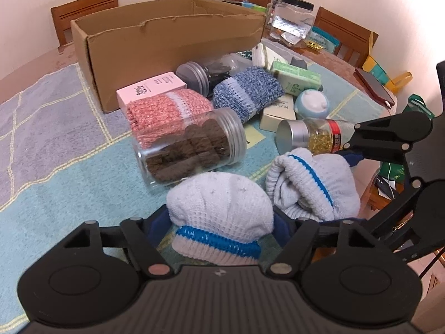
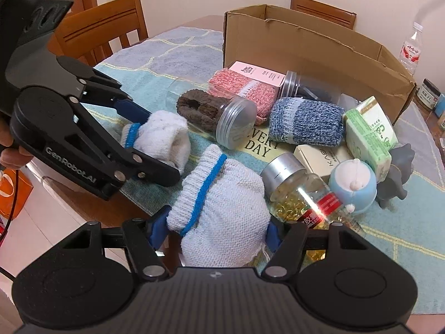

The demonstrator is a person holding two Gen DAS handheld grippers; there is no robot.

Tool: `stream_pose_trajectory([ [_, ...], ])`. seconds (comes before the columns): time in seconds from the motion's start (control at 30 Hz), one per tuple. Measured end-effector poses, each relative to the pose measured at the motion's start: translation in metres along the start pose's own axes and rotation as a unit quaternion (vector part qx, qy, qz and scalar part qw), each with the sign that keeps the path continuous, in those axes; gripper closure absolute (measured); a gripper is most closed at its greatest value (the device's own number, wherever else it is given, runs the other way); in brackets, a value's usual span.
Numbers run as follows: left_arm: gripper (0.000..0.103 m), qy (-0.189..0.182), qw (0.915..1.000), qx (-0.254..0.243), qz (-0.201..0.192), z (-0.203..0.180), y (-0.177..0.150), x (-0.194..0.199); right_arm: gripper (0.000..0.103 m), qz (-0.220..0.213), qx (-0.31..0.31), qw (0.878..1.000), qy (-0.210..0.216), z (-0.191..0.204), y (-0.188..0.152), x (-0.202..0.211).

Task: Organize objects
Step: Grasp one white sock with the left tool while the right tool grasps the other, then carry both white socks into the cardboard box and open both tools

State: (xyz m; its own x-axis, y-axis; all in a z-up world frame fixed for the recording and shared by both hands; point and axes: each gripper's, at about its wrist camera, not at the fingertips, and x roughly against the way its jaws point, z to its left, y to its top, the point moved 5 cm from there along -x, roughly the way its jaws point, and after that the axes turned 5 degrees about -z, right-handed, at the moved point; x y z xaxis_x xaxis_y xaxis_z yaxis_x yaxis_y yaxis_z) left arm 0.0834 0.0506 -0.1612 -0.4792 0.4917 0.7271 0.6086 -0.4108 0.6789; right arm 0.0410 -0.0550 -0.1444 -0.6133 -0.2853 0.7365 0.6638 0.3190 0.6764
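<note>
Your left gripper (image 1: 222, 222) is closed on a white knit sock bundle with a blue band (image 1: 219, 217), blue pads pressed into both its sides. Your right gripper (image 2: 218, 231) is likewise clamped on a second white bundle, blue-striped (image 2: 222, 208). Both bundles sit at the near edge of the desk (image 1: 55, 153), just beside each other; whether they are lifted clear of the cloth, you cannot tell.

Judgement: you are at the pick stage, one bundle per gripper, nothing yet sorted. The likely destination is the cardboard box (image 1: 167, 50) at the far side of the clutter. Next move calls for lifting both bundles high enough to clear the box wall and the items between. The soft knit will compress, so keep the squeeze firm.

Outward from the grippers: a clear jar of brown knit pieces (image 1: 189, 150) lies on its side just beyond the left bundle, and a capsule bottle with a silver cap (image 1: 311, 136) lies just beyond the right one. Behind them, a pink knit bundle (image 1: 167, 111) and a blue knit bundle (image 1: 247, 91).

View differences: the right wrist view shows the left gripper from the side, part of your hand (image 2: 11, 150) behind it, a grey toy (image 2: 397, 178) and "EVERY DAY" printed on the cloth. The left wrist view alone shows a black-lidded jar of blister packs (image 1: 292, 19) behind the box.
</note>
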Motion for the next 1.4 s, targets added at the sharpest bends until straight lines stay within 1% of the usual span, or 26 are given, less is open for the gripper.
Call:
stream_pose_trajectory([
  [0.2, 0.03, 0.005, 0.9999, 0.013, 0.004, 0.004, 0.006, 0.017, 0.033, 0.005, -0.007, 1.0, 0.005, -0.001, 0.011, 0.009],
  [0.37, 0.03, 0.015, 0.9995, 0.026, 0.006, 0.01, 0.024, 0.037, 0.033, -0.006, -0.009, 1.0, 0.001, -0.002, 0.034, 0.027],
  [0.43, 0.03, 0.023, 0.9993, 0.026, 0.01, 0.012, 0.034, 0.044, 0.033, -0.013, -0.014, 1.0, -0.004, -0.005, 0.045, 0.033],
  [0.53, 0.03, 0.028, 0.9992, 0.028, 0.004, 0.016, 0.052, 0.054, 0.033, -0.026, -0.013, 0.999, -0.017, -0.013, 0.065, 0.043],
  [0.63, 0.03, 0.049, 0.9984, 0.03, -0.004, 0.019, 0.072, 0.06, 0.033, -0.042, -0.006, 0.999, -0.02, -0.025, 0.086, 0.051],
  [0.73, 0.029, 0.066, 0.9968, 0.043, -0.016, 0.023, 0.097, 0.061, 0.033, -0.052, 0.005, 0.998, -0.02, -0.043, 0.107, 0.053],
  [0.83, 0.029, 0.085, 0.9939, 0.061, -0.032, 0.029, 0.123, 0.059, 0.033, -0.064, 0.014, 0.998, -0.018, -0.064, 0.129, 0.053],
  [1.0, 0.029, 0.111, 0.9901, 0.065, -0.057, 0.041, 0.172, 0.046, 0.033, -0.081, 0.023, 0.996, -0.018, -0.102, 0.166, 0.047],
  [1.17, 0.028, 0.124, 0.9859, 0.082, -0.077, 0.053, 0.212, 0.023, 0.033, -0.084, 0.03, 0.996, -0.023, -0.138, 0.198, 0.028],
  [1.27, 0.028, 0.13, 0.9839, 0.097, -0.076, 0.063, 0.227, 0.004, 0.033, -0.081, 0.022, 0.996, -0.03, -0.156, 0.213, 0.013],
  [1.37, 0.028, 0.14, 0.9813, 0.113, -0.069, 0.075, 0.235, -0.014, 0.032, -0.073, 0.017, 0.997, -0.023, -0.169, 0.222, -0.002],
  [1.4, 0.028, 0.143, 0.9805, 0.118, -0.066, 0.079, 0.237, -0.019, 0.028, -0.07, 0.017, 0.997, -0.018, -0.173, 0.223, -0.008],
])
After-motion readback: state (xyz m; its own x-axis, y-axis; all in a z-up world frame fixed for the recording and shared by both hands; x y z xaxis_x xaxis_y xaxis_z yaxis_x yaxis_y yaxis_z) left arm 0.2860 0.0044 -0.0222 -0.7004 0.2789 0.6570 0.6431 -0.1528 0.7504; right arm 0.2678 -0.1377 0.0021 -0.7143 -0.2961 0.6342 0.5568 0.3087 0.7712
